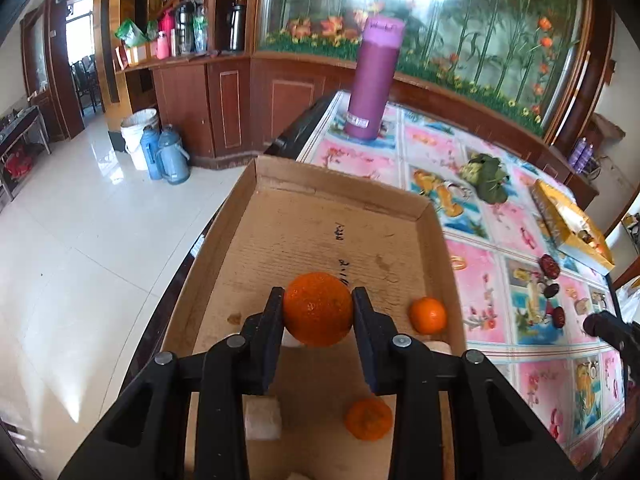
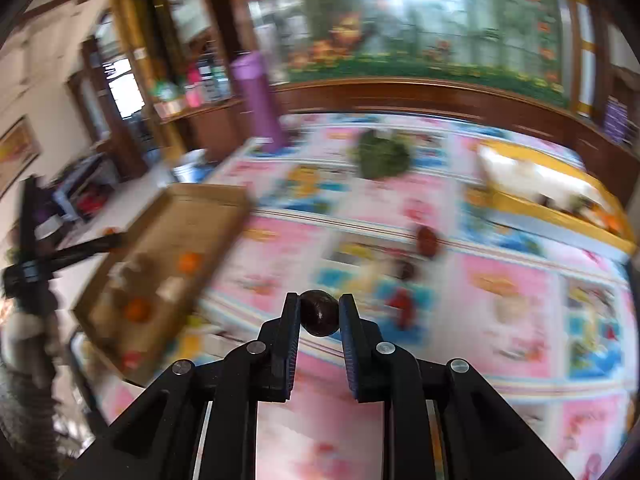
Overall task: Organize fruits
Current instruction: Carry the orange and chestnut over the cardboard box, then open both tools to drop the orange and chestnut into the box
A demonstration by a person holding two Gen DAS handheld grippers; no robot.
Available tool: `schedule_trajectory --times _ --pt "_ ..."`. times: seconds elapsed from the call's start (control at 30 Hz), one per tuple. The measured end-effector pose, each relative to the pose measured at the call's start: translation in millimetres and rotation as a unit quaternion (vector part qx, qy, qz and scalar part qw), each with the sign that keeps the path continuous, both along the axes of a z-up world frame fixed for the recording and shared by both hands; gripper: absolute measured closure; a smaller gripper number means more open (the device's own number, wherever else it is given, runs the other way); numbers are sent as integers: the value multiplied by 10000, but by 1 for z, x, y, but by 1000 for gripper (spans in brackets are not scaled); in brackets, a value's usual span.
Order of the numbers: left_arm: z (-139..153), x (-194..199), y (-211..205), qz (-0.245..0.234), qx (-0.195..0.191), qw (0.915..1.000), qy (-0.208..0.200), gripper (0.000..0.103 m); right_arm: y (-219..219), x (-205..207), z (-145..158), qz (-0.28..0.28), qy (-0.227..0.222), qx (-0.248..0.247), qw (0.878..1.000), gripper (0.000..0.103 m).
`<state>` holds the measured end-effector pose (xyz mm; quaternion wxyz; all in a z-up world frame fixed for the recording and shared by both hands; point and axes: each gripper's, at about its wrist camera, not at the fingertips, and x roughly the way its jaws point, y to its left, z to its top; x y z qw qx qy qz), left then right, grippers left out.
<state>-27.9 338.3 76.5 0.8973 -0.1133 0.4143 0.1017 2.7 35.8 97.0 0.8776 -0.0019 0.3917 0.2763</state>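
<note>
A: what's the left claw [image 1: 318,300] doing rn?

B: jaws closed partway on a big orange [image 1: 318,309], pinched on both sides, held above the floor of the cardboard tray [image 1: 256,216]. 2 small oranges sit in the tray w/ it, one by the right wall [image 1: 427,315], one nearer the cam [image 1: 368,418]. Also a pale block [image 1: 263,419] down there, can't tell what it is.

A: and the right claw [image 2: 319,312]?

B: narrow gap, clamped on a small dark round fruit [image 2: 319,313], prob a date but too blurry to be sure. It's over the pink patterned tabletop [image 2: 512,320], tray off to its left. More dark reddish fruits [image 1: 549,266] loose on the tabletop, near the yellow box [image 1: 560,216]. Purple bottle [image 1: 374,80] stands upright at the far end, leafy green thing [image 1: 486,176] btw bottle & box.
</note>
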Motion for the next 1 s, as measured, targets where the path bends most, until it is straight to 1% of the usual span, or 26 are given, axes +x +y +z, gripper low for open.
schedule_trajectory --times 0.1,0.2,0.27,0.33,0.4,0.5,0.6,0.63,0.67,0.7,0.73,0.77,0.8,0.87,0.9,0.93,1.0 --pt "-12 17 11 92 -160 9996 231 71 70 -3 -1 710 100 95 9974 81" --pt "-21 26 19 203 -217 9990 342 71 134 -10 -13 1246 36 -148 9921 81" --pt "-23 29 25 237 -249 9988 362 71 169 -14 -26 1501 15 -325 9881 81" --pt "-26 32 30 280 -314 9984 367 71 191 -14 -36 1589 -55 -504 9860 81" --pt "-28 32 35 303 -411 9980 367 71 205 -11 -46 1618 -61 -613 9849 81" --pt "-30 31 39 312 -491 9978 318 70 215 -6 -57 1626 55 -624 9847 80" --pt "-28 27 42 329 -585 9974 253 69 218 -4 -59 1622 99 -607 9848 78" --pt "-26 26 41 327 -602 9974 201 67 216 -3 -58 1628 98 -593 9848 77" --pt "-23 23 41 318 -628 9974 139 64 216 -3 -57 1626 74 -578 9850 73" --pt "-20 20 40 313 -648 9974 76 56 214 -4 -54 1595 12 -571 9855 65" --pt "-16 17 38 311 -654 9974 11 51 212 -3 -52 1570 -42 -555 9860 61" --pt "-12 14 37 307 -640 9975 -54 51 211 -2 -50 1550 -84 -530 9865 56" --pt "-8 12 35 308 -610 9976 -97 49 209 -2 -48 1519 -125 -507 9870 55" --pt "1 5 29 402 -465 9980 -140 37 202 -3 -41 1449 -192 -434 9883 55" --pt "8 -1 24 506 -305 9981 -191 26 197 -4 -38 1413 -218 -379 9890 54" --pt "14 -9 19 550 -196 9978 -305 20 193 -7 -35 1378 -244 -347 9896 54" --pt "25 -25 10 542 -186 9967 -566 20 176 -13 -28 1230 -339 -280 9914 51"
